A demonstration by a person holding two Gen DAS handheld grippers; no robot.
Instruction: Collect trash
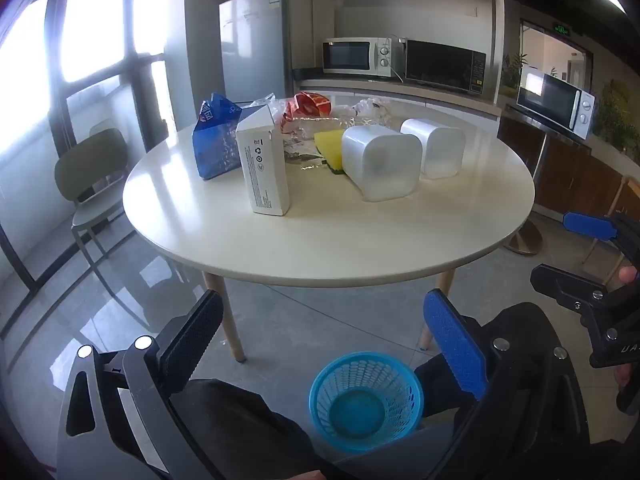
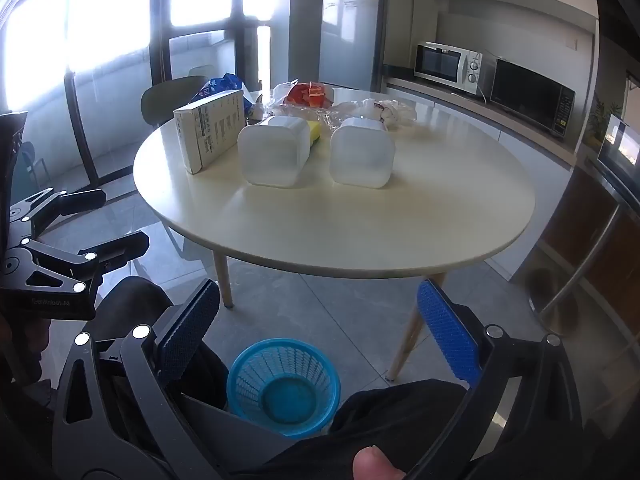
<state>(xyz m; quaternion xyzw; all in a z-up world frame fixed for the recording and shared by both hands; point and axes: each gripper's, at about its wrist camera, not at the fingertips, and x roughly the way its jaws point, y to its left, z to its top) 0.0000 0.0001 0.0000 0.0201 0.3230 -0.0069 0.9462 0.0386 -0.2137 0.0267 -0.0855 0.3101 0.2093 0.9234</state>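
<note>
A round cream table [image 1: 328, 240] [image 2: 400, 224] carries the trash: a white carton [image 1: 264, 164] [image 2: 210, 134], a blue snack bag [image 1: 216, 140] [image 2: 218, 84], a red wrapper [image 1: 308, 108] [image 2: 306, 94], clear plastic film [image 1: 360, 114] [image 2: 384, 112], a yellow sponge [image 1: 328, 146] [image 2: 315, 131] and two white tubs [image 1: 380, 162] [image 2: 276, 150]. A blue mesh basket [image 1: 366, 398] [image 2: 284, 384] stands empty on the floor before the table. My left gripper [image 1: 324, 344] and right gripper [image 2: 320, 332] are both open, held well short of the table with nothing between the fingers.
The second tub [image 1: 436, 148] [image 2: 362, 152] lies to the right of the first. A green chair [image 1: 92, 172] stands left of the table by the windows. A fridge [image 1: 252, 44], microwaves [image 1: 360, 56] and a counter line the back wall. A person's dark-trousered legs [image 1: 240, 412] flank the basket.
</note>
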